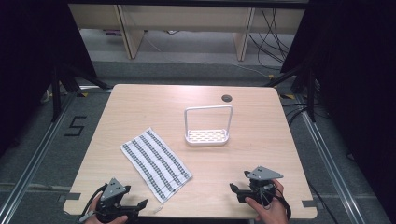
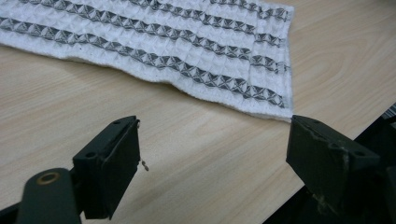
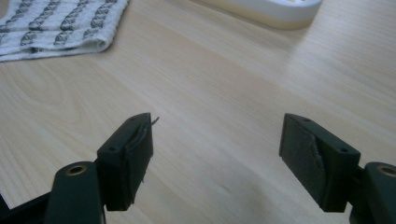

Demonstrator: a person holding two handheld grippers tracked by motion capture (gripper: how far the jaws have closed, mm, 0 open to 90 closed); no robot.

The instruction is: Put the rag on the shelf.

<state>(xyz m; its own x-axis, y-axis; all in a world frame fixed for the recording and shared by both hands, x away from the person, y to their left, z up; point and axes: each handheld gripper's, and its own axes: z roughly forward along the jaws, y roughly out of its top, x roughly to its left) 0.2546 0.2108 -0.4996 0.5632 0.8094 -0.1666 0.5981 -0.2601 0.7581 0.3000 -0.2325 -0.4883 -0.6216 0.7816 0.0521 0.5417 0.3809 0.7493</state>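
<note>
One white waffle-weave cloth with dark grey patterned stripes (image 1: 156,163), flat and diagonal on the one pale wooden table (image 1: 140,102), left of centre. One white plastic rack with a tall hoop handle (image 1: 208,135), mid-table, apart from the cloth. Two grippers at the near edge: left gripper (image 1: 140,205) just beside the cloth's near corner, right gripper (image 1: 233,189) well clear; both with jaws apart, holding nothing.

Waffle-weave cloth towel (image 1: 156,163), matt; pale wood-grain table (image 1: 261,140), smooth; white plastic rack (image 1: 208,136), slightly glossy.
</note>
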